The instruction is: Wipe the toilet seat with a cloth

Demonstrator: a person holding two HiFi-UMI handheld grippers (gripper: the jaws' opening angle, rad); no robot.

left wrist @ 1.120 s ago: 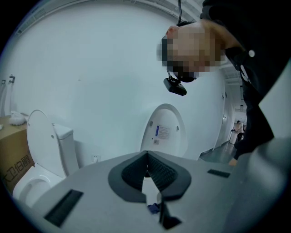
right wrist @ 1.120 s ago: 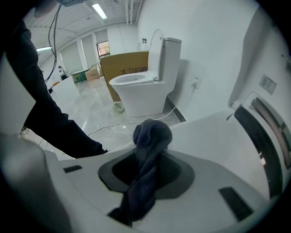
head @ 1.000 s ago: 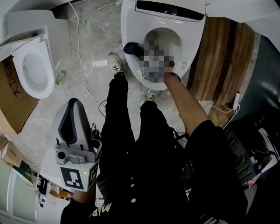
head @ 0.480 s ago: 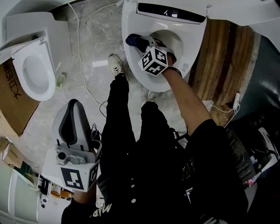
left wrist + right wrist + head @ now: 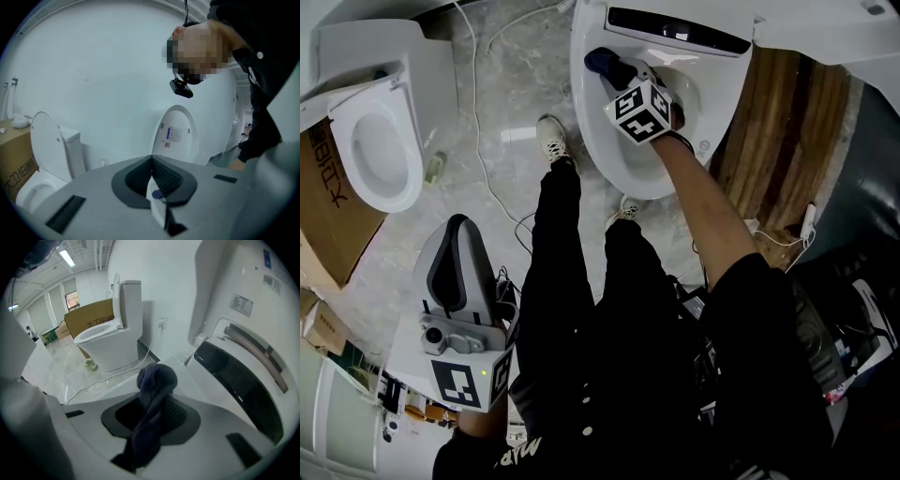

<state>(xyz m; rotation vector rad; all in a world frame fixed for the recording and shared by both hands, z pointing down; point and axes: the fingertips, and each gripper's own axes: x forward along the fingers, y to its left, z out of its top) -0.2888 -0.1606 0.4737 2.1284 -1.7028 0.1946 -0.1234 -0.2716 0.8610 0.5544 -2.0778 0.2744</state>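
A white toilet seat (image 5: 598,131) rings the bowl at the top middle of the head view. My right gripper (image 5: 619,70) reaches over the seat's far left part, shut on a dark blue cloth (image 5: 602,62). In the right gripper view the cloth (image 5: 154,380) bulges out past the jaws of the right gripper (image 5: 152,416), close above the white seat (image 5: 187,369). My left gripper (image 5: 459,272) hangs low at the left, away from the toilet. In its own view the left gripper (image 5: 152,180) has its jaws together with nothing between them.
A second white toilet (image 5: 370,141) stands at the left with a cardboard box (image 5: 323,211) beside it. A white cable (image 5: 478,141) trails over the marble floor. The person's legs and a shoe (image 5: 551,139) stand before the bowl. A wooden panel (image 5: 778,131) lies to the right.
My right gripper has moved with the cloth from the seat's middle toward its far left, near the hinge. The left gripper has stayed in place.
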